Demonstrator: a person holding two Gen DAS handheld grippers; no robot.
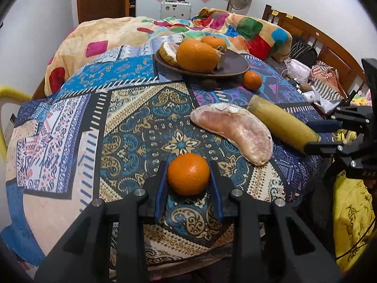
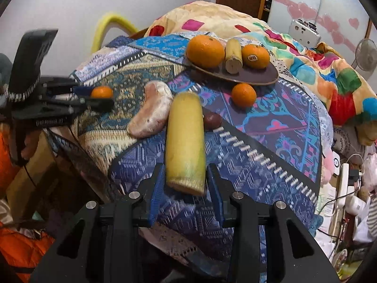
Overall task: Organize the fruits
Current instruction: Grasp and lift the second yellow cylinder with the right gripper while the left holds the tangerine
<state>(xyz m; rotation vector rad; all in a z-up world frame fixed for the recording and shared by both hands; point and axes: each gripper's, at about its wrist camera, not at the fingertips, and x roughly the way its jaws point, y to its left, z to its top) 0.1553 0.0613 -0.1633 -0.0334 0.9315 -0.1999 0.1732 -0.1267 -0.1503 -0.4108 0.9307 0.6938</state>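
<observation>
My left gripper (image 1: 188, 176) stands around a small orange (image 1: 188, 174) on the patterned cloth, its blue pads (image 1: 162, 188) close against both sides. My right gripper (image 2: 186, 184) stands around the near end of a long yellow fruit piece (image 2: 185, 139), with small gaps beside the pads. A peeled pomelo wedge (image 1: 233, 132) lies between them; it also shows in the right wrist view (image 2: 152, 109). A brown plate (image 1: 233, 68) at the back holds a large orange (image 1: 196, 55), a second orange (image 1: 214, 42) and cut pieces. Another small orange (image 1: 252, 80) lies beside the plate.
A small dark brown fruit (image 2: 212, 120) lies right of the yellow piece. A colourful blanket (image 1: 249, 30) is heaped behind the plate. A wooden headboard (image 1: 329, 49) and clutter are on the right. A yellow chair back (image 1: 7, 99) is at left.
</observation>
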